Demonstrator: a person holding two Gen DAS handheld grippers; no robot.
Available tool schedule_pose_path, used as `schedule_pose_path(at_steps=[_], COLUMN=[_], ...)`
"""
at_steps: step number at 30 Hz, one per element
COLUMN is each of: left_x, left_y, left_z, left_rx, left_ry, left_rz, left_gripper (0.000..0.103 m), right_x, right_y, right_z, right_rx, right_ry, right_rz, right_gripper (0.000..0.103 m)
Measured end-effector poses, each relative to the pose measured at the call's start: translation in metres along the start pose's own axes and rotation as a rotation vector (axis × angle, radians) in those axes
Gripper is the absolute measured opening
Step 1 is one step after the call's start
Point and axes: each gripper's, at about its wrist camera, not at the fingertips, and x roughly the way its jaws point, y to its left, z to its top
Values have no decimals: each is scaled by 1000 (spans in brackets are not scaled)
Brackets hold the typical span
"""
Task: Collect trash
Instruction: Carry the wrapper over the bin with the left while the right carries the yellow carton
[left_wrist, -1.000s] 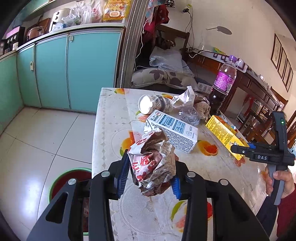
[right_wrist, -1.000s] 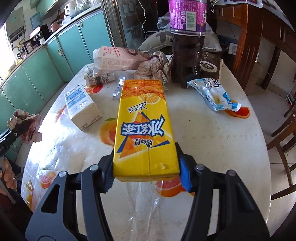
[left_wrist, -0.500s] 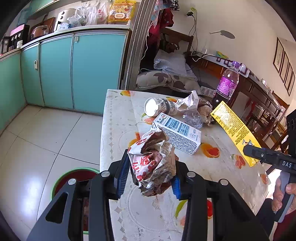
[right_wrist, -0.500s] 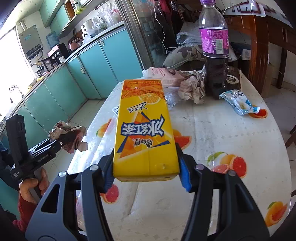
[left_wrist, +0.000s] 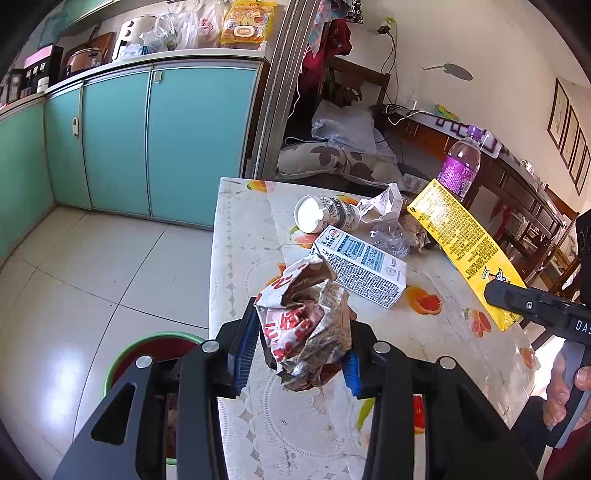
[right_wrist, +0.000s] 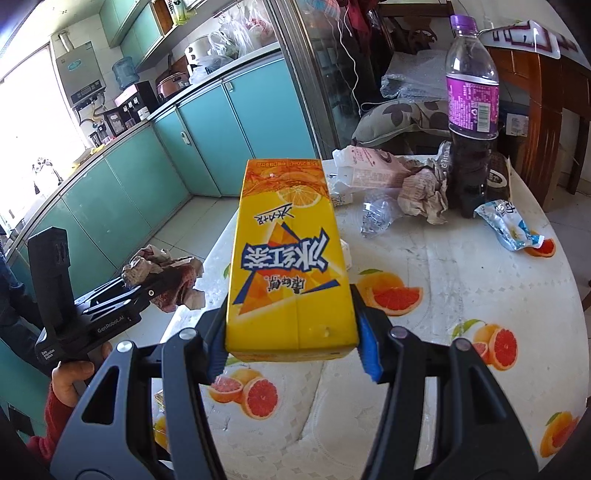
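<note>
My left gripper (left_wrist: 297, 354) is shut on a crumpled red-and-white paper wrapper (left_wrist: 304, 325), held above the table's near-left edge. The same wrapper (right_wrist: 162, 273) shows at the left of the right wrist view. My right gripper (right_wrist: 291, 332) is shut on a yellow iced-tea carton (right_wrist: 288, 258), lifted off the table and pointing away from me. That carton (left_wrist: 465, 243) hangs at the right in the left wrist view. A green-rimmed bin (left_wrist: 147, 350) stands on the floor below the left gripper, mostly hidden by it.
On the fruit-print tablecloth (right_wrist: 461, 295) lie a white milk carton (left_wrist: 360, 269), a tipped paper cup (left_wrist: 325, 218), crumpled paper (right_wrist: 424, 192), clear plastic (right_wrist: 376, 218), a blue-white packet (right_wrist: 509, 229), a pink pack (right_wrist: 373, 170). A purple-labelled bottle (right_wrist: 472, 110) stands there. Teal cabinets (left_wrist: 147, 140) line the left.
The right gripper has risen with the yellow carton and swung towards the left gripper; the carton stands higher over the table. The left gripper with the wrapper has barely moved.
</note>
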Motion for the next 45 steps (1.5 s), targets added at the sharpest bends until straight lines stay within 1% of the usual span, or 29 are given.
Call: schedule_pose_path(at_steps=[9,28,32,37,45], left_x=[-3,-11,-11,-12,-4], left_y=[9,39,51,77,109], left_z=[-2,-7,-10,-21,-42], left_rx=[-8,-53,-66,-106,-150], left_ry=[3,-1,7,31,98], left_rz=[11,57,83,136,205], left_gripper=[38,38,38,38,38], right_x=[9,35,40,51,70], right_y=[16,47,54,65,91], right_z=[6,8,7,5,6], right_rx=[-43,-85,-91,-109,-142], right_ry=[8,39,47,68,100], right_rz=[22,92,110,131,186], right_gripper=[55,55,55,55,55])
